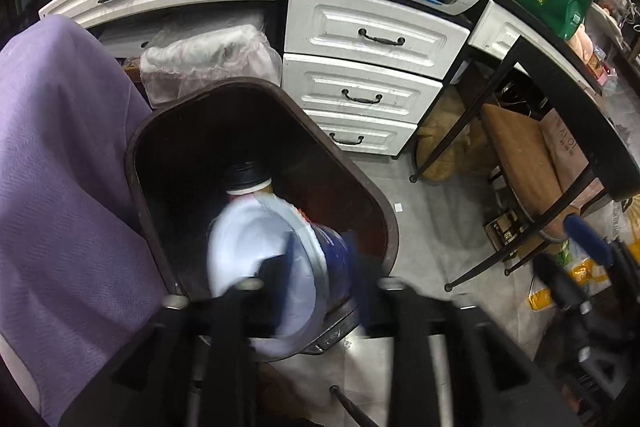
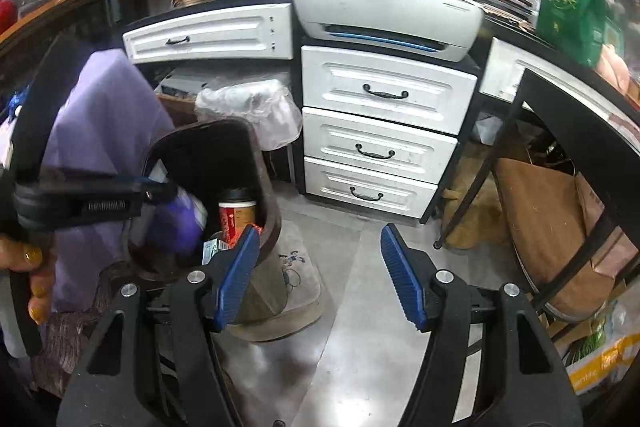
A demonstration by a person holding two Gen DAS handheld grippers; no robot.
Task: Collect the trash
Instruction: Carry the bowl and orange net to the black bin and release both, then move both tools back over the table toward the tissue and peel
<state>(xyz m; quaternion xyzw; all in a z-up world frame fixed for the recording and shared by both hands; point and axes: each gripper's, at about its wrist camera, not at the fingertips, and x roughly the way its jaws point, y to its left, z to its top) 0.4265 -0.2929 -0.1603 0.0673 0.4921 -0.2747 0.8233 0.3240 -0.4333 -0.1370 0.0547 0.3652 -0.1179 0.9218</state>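
Note:
A dark brown trash bin [image 1: 340, 155] [image 2: 266, 183] stands on the floor beside a purple-covered seat. Inside it sits a red paper cup with a black lid [image 2: 238, 217] [image 1: 246, 175]. A blue-and-white cup [image 1: 256, 247] [image 2: 176, 223], motion-blurred, is over the bin's mouth between the fingers of my left gripper [image 1: 316, 267] [image 2: 156, 187]. The jaws stand apart and do not seem to press it. My right gripper [image 2: 316, 239] hangs open and empty over the floor to the right of the bin. One of its blue pads [image 1: 588, 239] shows in the left wrist view.
White drawers [image 2: 380, 147] with a printer [image 2: 384, 15] on top stand behind the bin. A plastic-lined bin [image 2: 256, 107] is next to them. A wooden chair [image 2: 536, 227] and bags sit under the desk at right. A hand [image 2: 32, 267] holds the left gripper's handle.

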